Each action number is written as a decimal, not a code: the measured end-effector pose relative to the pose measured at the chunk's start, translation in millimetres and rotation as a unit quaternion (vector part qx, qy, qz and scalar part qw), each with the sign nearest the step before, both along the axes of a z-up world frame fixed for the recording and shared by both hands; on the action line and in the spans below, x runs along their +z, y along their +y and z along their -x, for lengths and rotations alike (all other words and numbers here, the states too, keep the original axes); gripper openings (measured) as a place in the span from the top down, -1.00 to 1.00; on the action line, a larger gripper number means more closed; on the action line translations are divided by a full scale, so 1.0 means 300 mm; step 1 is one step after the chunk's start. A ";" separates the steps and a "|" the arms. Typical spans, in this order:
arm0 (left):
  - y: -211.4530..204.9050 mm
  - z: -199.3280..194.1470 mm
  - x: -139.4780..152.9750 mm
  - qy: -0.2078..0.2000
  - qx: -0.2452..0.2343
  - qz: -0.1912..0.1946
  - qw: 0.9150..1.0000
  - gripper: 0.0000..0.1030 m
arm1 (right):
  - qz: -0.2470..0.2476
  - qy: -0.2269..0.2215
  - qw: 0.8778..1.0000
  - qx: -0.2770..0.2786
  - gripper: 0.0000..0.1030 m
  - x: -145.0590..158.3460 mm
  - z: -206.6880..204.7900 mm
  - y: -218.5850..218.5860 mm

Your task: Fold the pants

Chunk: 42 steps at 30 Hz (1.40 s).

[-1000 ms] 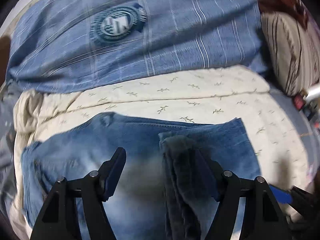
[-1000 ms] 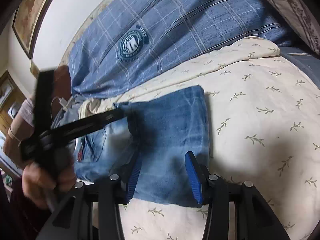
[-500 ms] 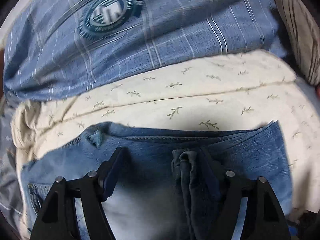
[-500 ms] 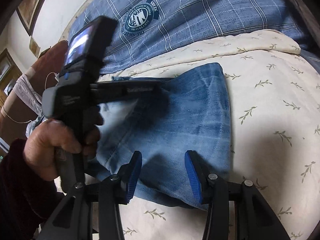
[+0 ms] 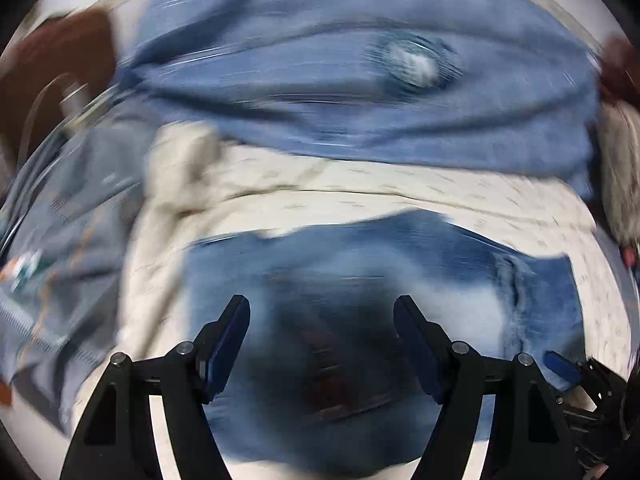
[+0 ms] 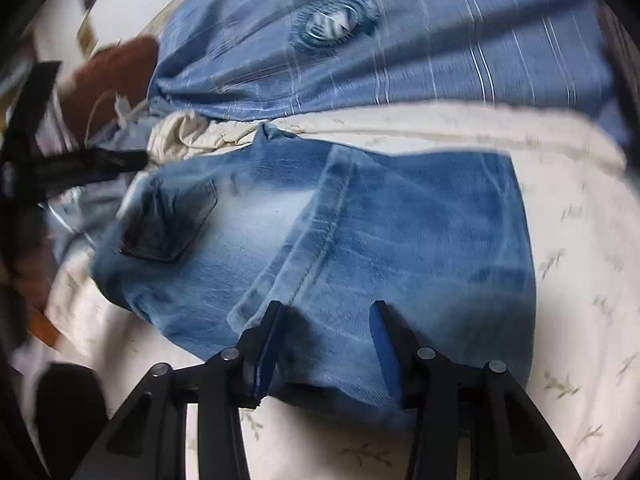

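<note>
Blue jeans (image 6: 420,220) lie folded on the bed, a back pocket (image 6: 168,224) at their left end and a leg laid over them with its seam (image 6: 320,216) running diagonally. My right gripper (image 6: 326,308) hangs open just above their near edge, denim beneath the gap and the pads not pressing. In the blurred left wrist view, my left gripper (image 5: 320,304) stands wide open over the jeans (image 5: 400,248) with nothing between its fingers. Its black body (image 6: 100,160) shows at the left edge of the right wrist view. One blue pad (image 5: 560,362) of the right gripper shows at lower right.
A blue checked cover with a round emblem (image 6: 336,24) lies behind the jeans. The cream leaf-print sheet (image 6: 580,280) spreads to the right and front. Crumpled cream cloth (image 6: 180,136) and grey-blue fabric (image 5: 60,220) sit at the left, a striped pillow (image 5: 616,160) at the right.
My left gripper has swung off the jeans toward the left, and its view is now smeared. The folded leg lies flat. My right gripper has rolled and shifted along the near edge.
</note>
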<state>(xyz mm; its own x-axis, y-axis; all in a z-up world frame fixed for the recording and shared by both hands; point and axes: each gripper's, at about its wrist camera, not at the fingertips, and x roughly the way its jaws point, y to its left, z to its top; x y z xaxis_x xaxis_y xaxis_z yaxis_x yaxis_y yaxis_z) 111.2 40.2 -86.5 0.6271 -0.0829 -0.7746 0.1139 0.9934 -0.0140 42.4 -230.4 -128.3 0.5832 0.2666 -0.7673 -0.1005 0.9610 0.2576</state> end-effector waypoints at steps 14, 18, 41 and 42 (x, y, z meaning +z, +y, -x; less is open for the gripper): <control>0.406 0.131 -0.155 0.085 0.094 0.137 0.982 -0.49 | -0.101 -0.077 0.992 -0.019 -0.14 0.116 0.049 -0.037; 0.385 0.127 -0.193 0.101 0.093 0.153 0.979 -0.54 | -0.095 -0.074 0.993 -0.017 -0.14 0.114 0.055 -0.023; 0.261 -0.044 -0.274 0.119 0.059 0.183 0.974 -0.41 | -0.102 -0.048 0.992 -0.060 -0.14 0.075 0.033 -0.102; 0.263 -0.044 -0.272 0.115 0.059 0.182 0.975 -0.34 | -0.103 -0.046 0.992 -0.063 -0.14 0.072 0.030 -0.105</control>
<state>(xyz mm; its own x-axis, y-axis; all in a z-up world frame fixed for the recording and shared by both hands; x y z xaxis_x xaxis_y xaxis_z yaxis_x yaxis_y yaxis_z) 124.4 119.1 -168.3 0.4618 -0.3166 -0.8285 -0.0482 0.9238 -0.3798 33.5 -262.0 -106.8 0.6865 0.3326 -0.6466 -0.0146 0.8954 0.4451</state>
